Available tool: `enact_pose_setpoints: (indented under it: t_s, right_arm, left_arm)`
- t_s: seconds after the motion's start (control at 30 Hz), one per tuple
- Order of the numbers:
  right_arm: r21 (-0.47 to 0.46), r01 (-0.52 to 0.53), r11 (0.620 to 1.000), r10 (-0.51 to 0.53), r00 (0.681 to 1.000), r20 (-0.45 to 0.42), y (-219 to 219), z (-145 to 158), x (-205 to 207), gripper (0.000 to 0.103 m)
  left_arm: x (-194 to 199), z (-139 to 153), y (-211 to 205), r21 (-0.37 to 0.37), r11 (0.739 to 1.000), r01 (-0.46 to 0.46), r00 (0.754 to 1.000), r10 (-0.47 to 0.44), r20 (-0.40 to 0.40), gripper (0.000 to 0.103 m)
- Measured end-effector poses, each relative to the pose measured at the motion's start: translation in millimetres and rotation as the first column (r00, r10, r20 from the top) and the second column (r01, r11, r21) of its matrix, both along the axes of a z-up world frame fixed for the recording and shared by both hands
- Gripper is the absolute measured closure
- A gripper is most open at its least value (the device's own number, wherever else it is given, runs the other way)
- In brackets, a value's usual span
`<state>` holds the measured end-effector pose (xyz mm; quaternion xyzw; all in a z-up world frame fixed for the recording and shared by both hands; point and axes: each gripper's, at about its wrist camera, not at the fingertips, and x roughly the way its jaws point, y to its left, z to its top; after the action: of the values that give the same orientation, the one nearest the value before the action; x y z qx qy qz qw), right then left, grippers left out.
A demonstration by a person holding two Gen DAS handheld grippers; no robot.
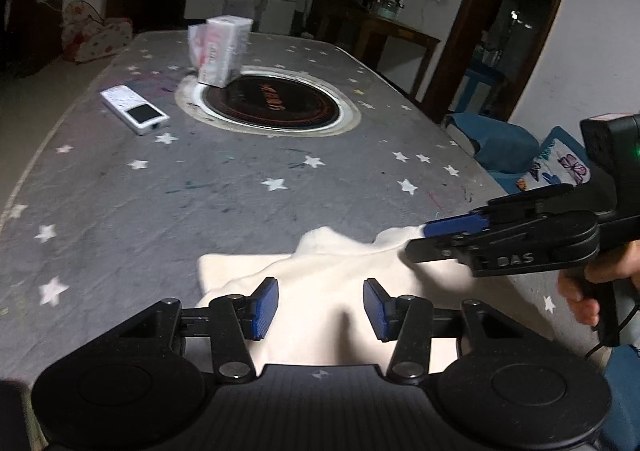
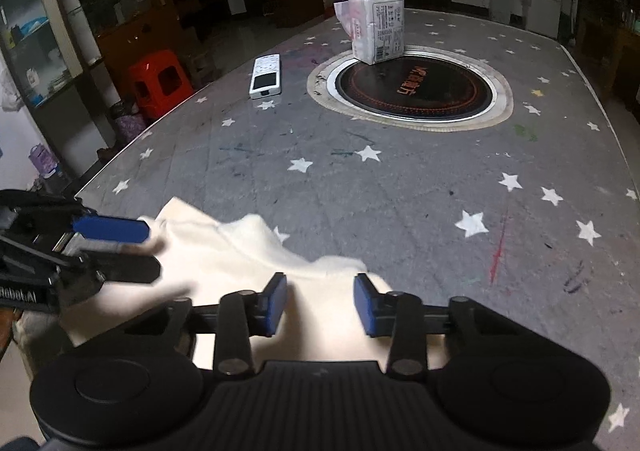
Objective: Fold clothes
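At the near edge of the star-patterned table cover (image 1: 120, 211) lies a cream garment (image 1: 340, 291), rumpled, its far hem rising in soft peaks and its near part running under both grippers. The left gripper (image 1: 320, 309) hovers over the garment's middle with its blue pads apart and clear of the cloth; nothing is pinched between them. The right gripper (image 2: 320, 305) stands over the cloth's right portion, pads likewise apart with cloth beneath the gap; from its own camera no pinch is visible. In the left wrist view that same tool reaches in from the right, its fingers at the garment's right corner, but blur hides whether cloth is caught there. A hand (image 1: 584, 291) holds its grip.

Beyond the garment the table lies bare as far as a round black inset hotplate (image 2: 416, 91) with a metal ring. A white remote control (image 2: 266, 77) lies left of the ring, near the table's left edge, and a wrapped tissue pack (image 2: 378, 29) stands on the ring's far rim. A red plastic stool (image 2: 158, 81) stands on the floor off the left edge.
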<state>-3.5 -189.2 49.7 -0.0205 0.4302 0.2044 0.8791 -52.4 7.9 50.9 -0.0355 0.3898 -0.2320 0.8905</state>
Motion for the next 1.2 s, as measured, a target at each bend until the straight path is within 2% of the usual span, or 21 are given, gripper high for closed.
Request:
enact_pose_setpoints:
  t_s: [0.17, 0.27, 0.37, 0.47, 0.67, 0.77, 0.87, 0.97, 1.13, 1.2]
  right_arm:
    - [-0.038, -0.008, 0.999, 0.008, 1.0, 0.002, 5.1, -8.5, 3.5, 0.073]
    - [-0.066, -0.029, 0.997, 0.03, 1.0, 0.011, 7.6, -2.3, -3.2, 0.073]
    - [-0.071, -0.056, 0.996, 0.057, 0.998, 0.01, 6.4, 8.4, -14.7, 0.073]
    - [-0.079, -0.11, 0.991, 0.11, 0.994, 0.002, 9.3, 16.7, -33.9, 0.073]
    - [-0.102, -0.195, 0.976, 0.196, 0.981, -0.004, 18.7, 18.6, -79.9, 0.073]
    - [-0.103, -0.192, 0.976, 0.194, 0.981, 0.007, 16.4, 16.8, -96.4, 0.073]
    - [-0.115, -0.178, 0.977, 0.181, 0.983, 0.013, 13.6, 13.7, -103.7, 0.073]
    - [-0.124, -0.171, 0.977, 0.17, 0.985, -0.015, 11.1, 4.6, -102.2, 0.073]
    - [-0.142, -0.188, 0.972, 0.19, 0.982, -0.001, 16.3, 14.5, -103.1, 0.073]
    - [-0.15, -0.22, 0.964, 0.225, 0.974, 0.015, 24.4, 21.2, -103.2, 0.073]
  left_arm:
    - [17.6, -14.6, -12.1, 0.016, 1.0, 0.008, 1.0, -0.007, -0.023, 0.055]
    - [20.7, -21.8, -15.5, 0.034, 0.999, 0.014, 0.999, -0.013, -0.029, 0.055]
    - [18.8, -18.5, -10.2, 0.018, 1.0, 0.011, 1.0, -0.011, -0.024, 0.055]
    - [10.0, -8.0, 0.9, -0.007, 1.0, -0.002, 1.0, 0.002, -0.009, 0.055]
    - [-34.8, 8.3, 19.4, 0.012, 1.0, 0.027, 0.999, -0.028, 0.036, 0.055]
    - [-58.4, 7.3, 29.8, 0.015, 0.999, 0.031, 0.999, -0.031, 0.027, 0.065]
    - [-74.9, 1.8, 35.5, 0.014, 0.999, 0.04, 0.999, -0.04, 0.023, 0.068]
    - [-76.7, -12.7, 34.3, 0.055, 0.998, 0.035, 0.999, -0.034, -0.006, 0.076]
    - [-73.7, -6.7, 43.7, 0.016, 1.0, 0.02, 1.0, -0.02, -0.007, 0.074]
    - [-71.7, -0.5, 48.0, 0.021, 1.0, 0.0, 1.0, 0.0, 0.007, 0.067]
